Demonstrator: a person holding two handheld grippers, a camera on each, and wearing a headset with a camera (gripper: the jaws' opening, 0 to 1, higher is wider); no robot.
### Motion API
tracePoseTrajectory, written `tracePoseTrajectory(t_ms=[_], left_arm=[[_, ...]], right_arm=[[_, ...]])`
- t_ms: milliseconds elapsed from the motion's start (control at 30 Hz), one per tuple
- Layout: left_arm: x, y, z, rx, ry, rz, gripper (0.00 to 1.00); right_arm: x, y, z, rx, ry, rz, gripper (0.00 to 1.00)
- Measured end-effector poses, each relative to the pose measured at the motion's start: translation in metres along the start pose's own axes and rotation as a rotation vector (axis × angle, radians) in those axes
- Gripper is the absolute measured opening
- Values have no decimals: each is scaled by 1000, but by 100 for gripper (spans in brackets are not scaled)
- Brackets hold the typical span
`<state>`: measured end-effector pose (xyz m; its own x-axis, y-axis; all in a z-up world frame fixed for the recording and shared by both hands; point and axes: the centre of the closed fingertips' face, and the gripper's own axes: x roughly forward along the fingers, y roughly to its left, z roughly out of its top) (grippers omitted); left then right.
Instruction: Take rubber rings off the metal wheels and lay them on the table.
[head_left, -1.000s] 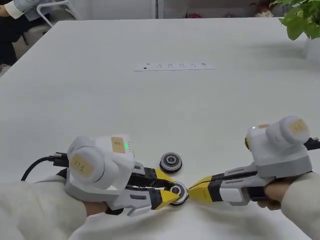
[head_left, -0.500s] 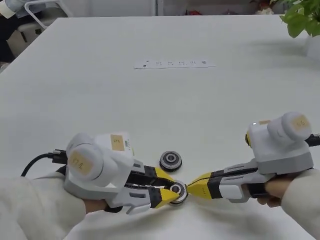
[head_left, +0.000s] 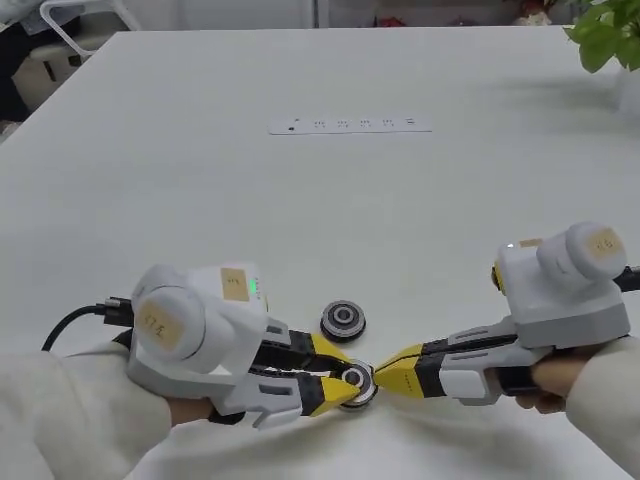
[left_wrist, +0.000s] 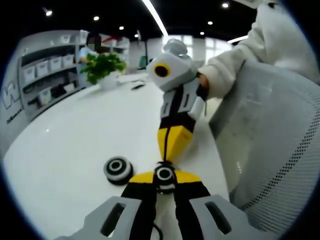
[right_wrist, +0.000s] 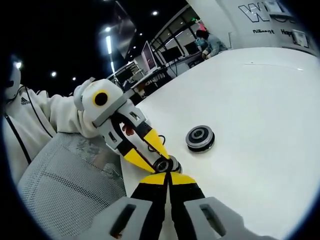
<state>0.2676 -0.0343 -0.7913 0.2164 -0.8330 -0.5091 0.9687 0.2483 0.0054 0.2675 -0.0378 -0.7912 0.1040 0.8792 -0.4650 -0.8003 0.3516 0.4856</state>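
A small metal wheel with a dark rubber ring sits clamped between the yellow tips of my left gripper, low on the white table. My right gripper comes in from the right with its jaws shut, the tips touching this wheel's rim. Whether they pinch the ring I cannot tell. In the left gripper view the wheel is in my left gripper, and the right gripper points down at it. A second wheel lies flat just beyond; it is the second wheel in the right gripper view.
A flat white socket strip lies mid-table, farther away. A potted plant stands at the far right corner. A black cable trails left from the left gripper. A mesh chair is behind me.
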Motion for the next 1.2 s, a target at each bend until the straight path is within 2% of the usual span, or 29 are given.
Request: tracePoseTrajectory(t_ms=[1200], left_arm=[[1, 0, -1, -3, -4, -1, 13]], right_arm=[[3, 2, 2, -39, 9, 8, 0]])
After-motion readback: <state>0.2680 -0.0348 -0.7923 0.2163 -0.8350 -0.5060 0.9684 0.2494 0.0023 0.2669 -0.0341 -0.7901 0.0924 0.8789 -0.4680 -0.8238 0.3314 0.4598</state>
